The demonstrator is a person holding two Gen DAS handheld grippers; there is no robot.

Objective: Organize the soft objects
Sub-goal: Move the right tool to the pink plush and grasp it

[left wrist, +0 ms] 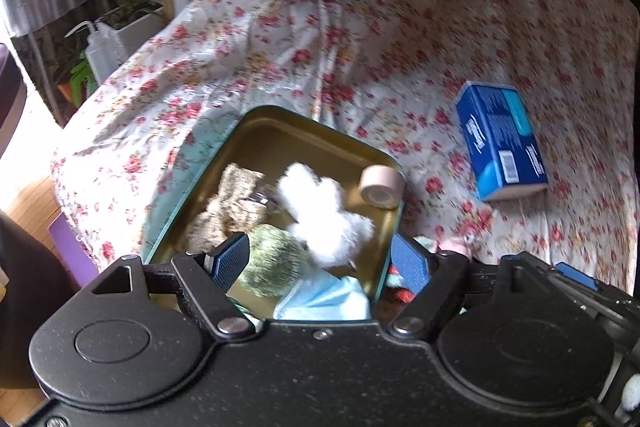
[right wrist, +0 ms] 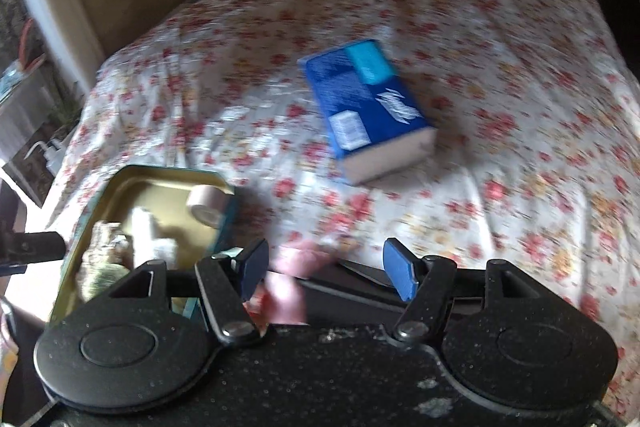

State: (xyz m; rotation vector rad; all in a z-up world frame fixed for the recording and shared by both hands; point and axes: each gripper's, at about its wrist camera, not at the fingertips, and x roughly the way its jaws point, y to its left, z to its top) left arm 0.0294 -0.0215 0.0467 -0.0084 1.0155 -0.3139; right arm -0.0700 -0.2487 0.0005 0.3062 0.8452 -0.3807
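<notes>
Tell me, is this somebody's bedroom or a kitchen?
Probably a bedroom or living room. A floral sheet covers what looks like a bed, a potted plant stands beside it, and a tin of fluffy toys and a blue tissue pack lie on top.

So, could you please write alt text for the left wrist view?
Open left gripper hovers over a gold tin on a floral sheet, holding a white plush, green plush and tape roll. A blue tissue pack lies outside.

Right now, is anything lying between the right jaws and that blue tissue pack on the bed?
Nothing visible. Only bare floral bedspread lies between the open right gripper and the blue tissue pack. The tin sits off to the left.
</notes>
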